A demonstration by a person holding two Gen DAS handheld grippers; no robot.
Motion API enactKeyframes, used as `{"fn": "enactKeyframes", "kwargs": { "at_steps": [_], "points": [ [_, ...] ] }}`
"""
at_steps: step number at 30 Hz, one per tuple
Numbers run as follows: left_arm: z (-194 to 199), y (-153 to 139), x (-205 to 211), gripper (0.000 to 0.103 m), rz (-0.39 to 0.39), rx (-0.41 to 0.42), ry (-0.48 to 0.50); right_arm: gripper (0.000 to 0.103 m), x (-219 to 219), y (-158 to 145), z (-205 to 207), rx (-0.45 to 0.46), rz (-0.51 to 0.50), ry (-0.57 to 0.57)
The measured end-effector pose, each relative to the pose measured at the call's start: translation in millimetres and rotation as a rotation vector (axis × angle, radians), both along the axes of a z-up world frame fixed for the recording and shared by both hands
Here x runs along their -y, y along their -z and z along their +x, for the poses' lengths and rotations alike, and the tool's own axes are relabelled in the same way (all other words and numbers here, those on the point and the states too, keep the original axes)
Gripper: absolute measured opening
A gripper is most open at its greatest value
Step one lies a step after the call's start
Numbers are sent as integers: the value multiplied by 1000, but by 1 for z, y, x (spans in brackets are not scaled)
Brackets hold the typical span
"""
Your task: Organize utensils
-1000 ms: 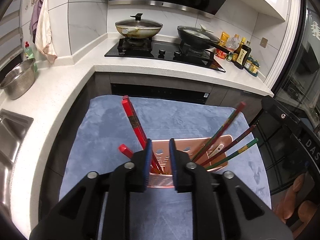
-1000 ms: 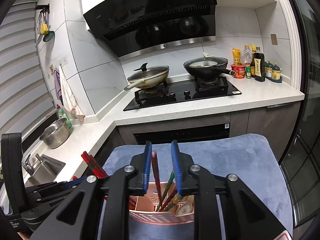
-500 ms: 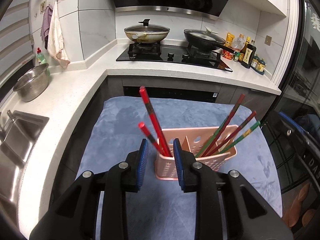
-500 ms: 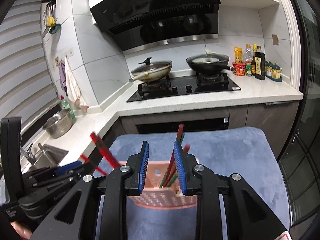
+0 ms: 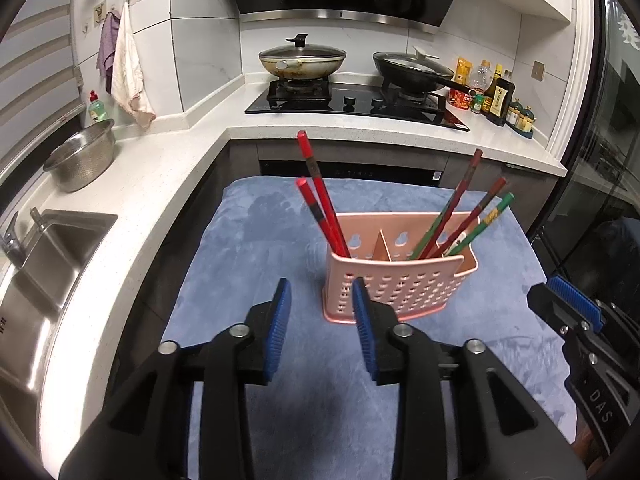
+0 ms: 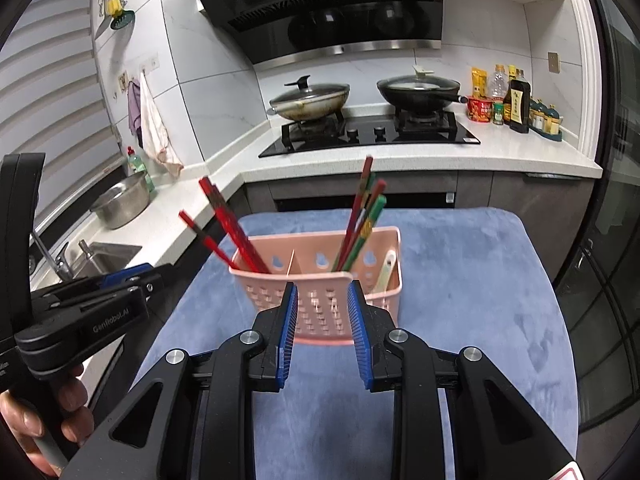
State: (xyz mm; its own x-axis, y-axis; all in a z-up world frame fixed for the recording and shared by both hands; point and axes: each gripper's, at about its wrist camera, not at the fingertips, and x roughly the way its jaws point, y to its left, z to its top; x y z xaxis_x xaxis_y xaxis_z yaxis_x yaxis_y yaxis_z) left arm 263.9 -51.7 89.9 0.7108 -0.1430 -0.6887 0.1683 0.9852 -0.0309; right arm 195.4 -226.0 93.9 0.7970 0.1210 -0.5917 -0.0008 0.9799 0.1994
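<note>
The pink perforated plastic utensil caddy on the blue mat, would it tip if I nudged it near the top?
Probably. The pink perforated plastic utensil caddy looks thin-walled and light. The red chopsticks lean far out leftward, likely shifting weight that way. The soft blue mat may grip its base, favouring tipping over sliding.

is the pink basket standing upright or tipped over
Upright. The pink basket sits flat on the blue mat with its open top facing up, and the chopsticks lean out of its top.

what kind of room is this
A home kitchen, most likely: a gas hob with two lidded pans under a range hood, a steel sink set in the white counter, and sauce bottles by the wall.
</note>
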Motion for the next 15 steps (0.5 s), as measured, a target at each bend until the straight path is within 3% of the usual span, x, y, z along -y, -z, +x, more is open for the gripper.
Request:
{"fn": "enactKeyframes", "kwargs": {
  "at_steps": [7,9,11,15],
  "points": [
    [-17,11,-3,32,9,-13,-3,28,-8,6,-21,-17,-25,11],
    [-20,15,-4,33,14,-18,-5,36,-8,9,-26,-21,-28,15],
    [-24,18,-5,33,12,-23,-8,37,-10,11,-32,-21,-51,28],
    [-33,24,-7,42,16,-26,-17,37,-10,18,-39,-36,-67,42]
  ]
}}
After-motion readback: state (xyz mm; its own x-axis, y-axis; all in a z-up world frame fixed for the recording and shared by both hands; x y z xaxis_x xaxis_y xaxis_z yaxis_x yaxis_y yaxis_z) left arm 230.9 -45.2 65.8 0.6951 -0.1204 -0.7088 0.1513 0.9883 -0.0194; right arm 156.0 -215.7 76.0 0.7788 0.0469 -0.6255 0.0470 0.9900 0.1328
